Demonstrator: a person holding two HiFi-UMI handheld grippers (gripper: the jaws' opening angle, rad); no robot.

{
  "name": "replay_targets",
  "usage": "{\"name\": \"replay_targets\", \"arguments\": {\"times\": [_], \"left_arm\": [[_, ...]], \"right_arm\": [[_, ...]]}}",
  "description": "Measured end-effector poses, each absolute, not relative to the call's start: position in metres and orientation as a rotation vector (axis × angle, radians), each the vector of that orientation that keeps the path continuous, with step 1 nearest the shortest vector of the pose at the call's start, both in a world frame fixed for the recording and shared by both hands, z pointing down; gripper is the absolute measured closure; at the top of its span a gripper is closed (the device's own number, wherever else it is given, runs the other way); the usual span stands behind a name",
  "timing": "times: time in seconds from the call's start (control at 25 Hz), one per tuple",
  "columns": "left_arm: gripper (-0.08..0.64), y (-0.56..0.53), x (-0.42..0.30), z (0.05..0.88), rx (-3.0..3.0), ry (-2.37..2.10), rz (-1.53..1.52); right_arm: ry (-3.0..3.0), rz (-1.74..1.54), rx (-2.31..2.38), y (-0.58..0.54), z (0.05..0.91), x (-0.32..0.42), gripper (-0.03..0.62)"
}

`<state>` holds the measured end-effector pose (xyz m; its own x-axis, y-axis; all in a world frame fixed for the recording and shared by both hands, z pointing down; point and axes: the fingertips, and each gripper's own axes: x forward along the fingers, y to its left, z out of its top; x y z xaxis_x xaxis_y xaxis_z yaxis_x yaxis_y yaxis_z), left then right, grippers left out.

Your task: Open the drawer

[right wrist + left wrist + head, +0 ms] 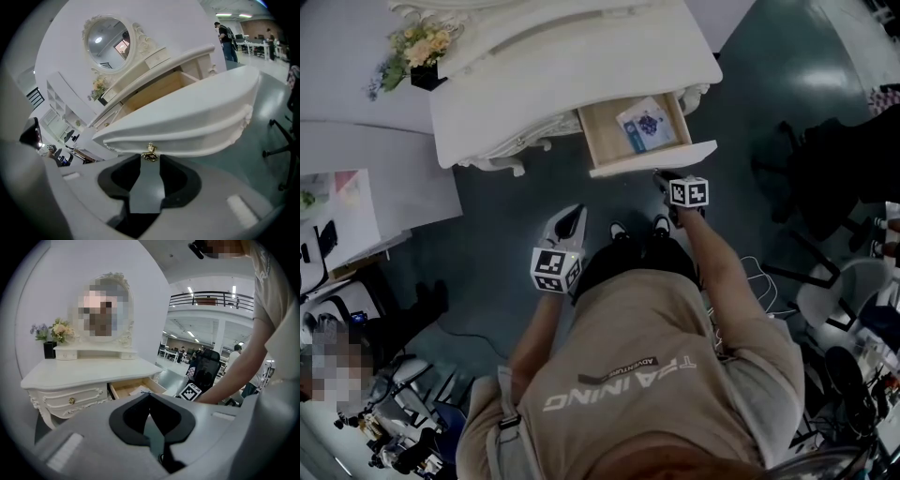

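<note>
The white dressing table has its right-hand drawer pulled out, with a blue-and-white booklet lying inside. My right gripper is at the drawer's curved white front. Its two jaw tips are closed on the small gold knob there. My left gripper hangs in the air to the left of the drawer and short of the table, shut with nothing in it. In the left gripper view its tips meet, and the open drawer shows beyond them.
A second drawer with a gold knob stays closed on the table's left. A flower pot and an oval mirror stand on top. Black office chairs are to the right, another desk to the left. The person's feet stand just before the drawer.
</note>
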<state>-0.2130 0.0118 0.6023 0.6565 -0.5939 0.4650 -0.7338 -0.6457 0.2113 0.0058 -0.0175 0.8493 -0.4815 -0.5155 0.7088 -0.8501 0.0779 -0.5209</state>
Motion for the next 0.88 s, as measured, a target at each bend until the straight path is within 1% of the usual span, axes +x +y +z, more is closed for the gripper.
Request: {"name": "replay_targets", "arguments": {"times": [0.16, 0.2, 0.24, 0.32, 0.36, 0.44, 0.88], "left_arm": [[0.561, 0.02, -0.197, 0.596, 2.466, -1.068, 0.477], [0.561, 0.021, -0.19, 0.593, 2.465, -1.073, 0.467], [0.561, 0.022, -0.183, 0.59, 2.469, -1.076, 0.46], [0.561, 0.024, -0.168, 0.584, 2.482, -1.085, 0.452], [0.561, 0.026, -0.161, 0.581, 2.487, -1.093, 0.445], [0.561, 0.032, -0.148, 0.574, 2.494, -1.115, 0.425], [0.561, 0.077, -0.082, 0.552, 2.527, -1.161, 0.389]], "right_arm": [[-2.096, 1.343, 1.339, -0.002, 0.823, 0.012, 0.46], [-2.124, 1.327, 1.312, 0.002, 0.815, 0.012, 0.472], [-2.156, 1.308, 1.277, 0.005, 0.808, 0.011, 0.501], [-2.22, 1.258, 1.204, 0.012, 0.793, 0.009, 0.51], [-2.243, 1.221, 1.174, 0.016, 0.785, 0.01, 0.527], [-2.281, 1.139, 1.123, 0.023, 0.769, 0.013, 0.589], [-2.464, 0.761, 0.899, 0.063, 0.666, 0.004, 0.589]]}}
